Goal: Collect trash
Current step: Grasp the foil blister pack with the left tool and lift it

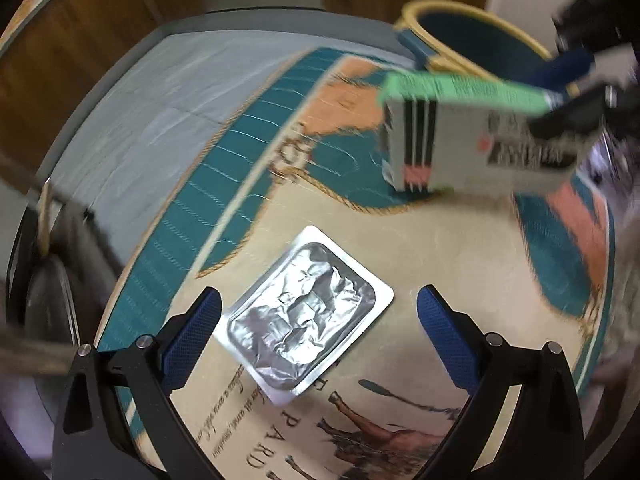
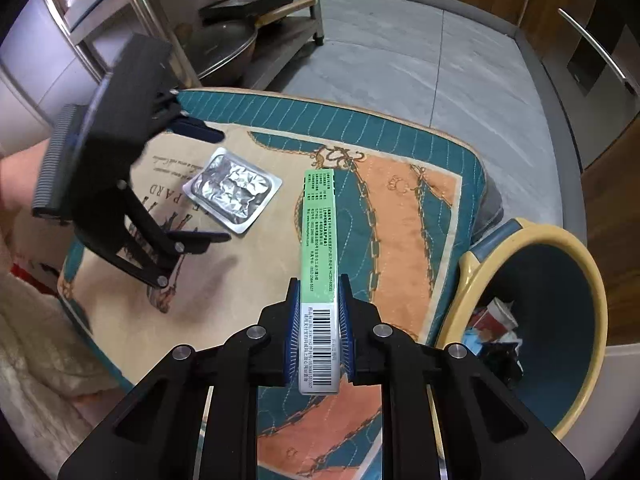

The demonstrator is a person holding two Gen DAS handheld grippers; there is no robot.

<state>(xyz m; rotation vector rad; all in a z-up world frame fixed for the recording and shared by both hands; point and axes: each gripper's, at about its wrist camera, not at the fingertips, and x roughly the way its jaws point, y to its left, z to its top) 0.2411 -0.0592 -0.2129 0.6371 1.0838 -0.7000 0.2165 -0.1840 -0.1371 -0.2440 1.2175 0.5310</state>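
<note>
The right gripper (image 2: 319, 336) clamps one carton (image 2: 320, 264) between its ribbed blue pads (image 2: 292, 332). The carton is long, flat and rectangular, of cardboard, with a green printed edge and a white end bearing a barcode. It is held in the air above the mat (image 2: 400, 208), clear of it, and juts forward from the pads.

The mat is a quilted, stitched fabric rectangle with a teal border, orange and cream panels, a chain motif and printed lettering. It lies on a grey tiled floor (image 2: 400, 60).

One foil pack (image 1: 304, 316) lies flat on the cream panel of the mat. It is silver and crinkled, with a smooth flat rim and rounded corners. The left gripper (image 1: 318, 300) hangs over the mat with its two blue textured pads spread wide, one on each side of the pack, neither touching it.

One bin (image 2: 560, 320) stands just beside the mat, at its right edge in the right wrist view. It is round, smooth plastic, teal inside with a yellow rim, and holds crumpled scraps.

Beyond the mat, a steel rack (image 2: 224, 8) carries one lidded pan (image 2: 224, 46).
</note>
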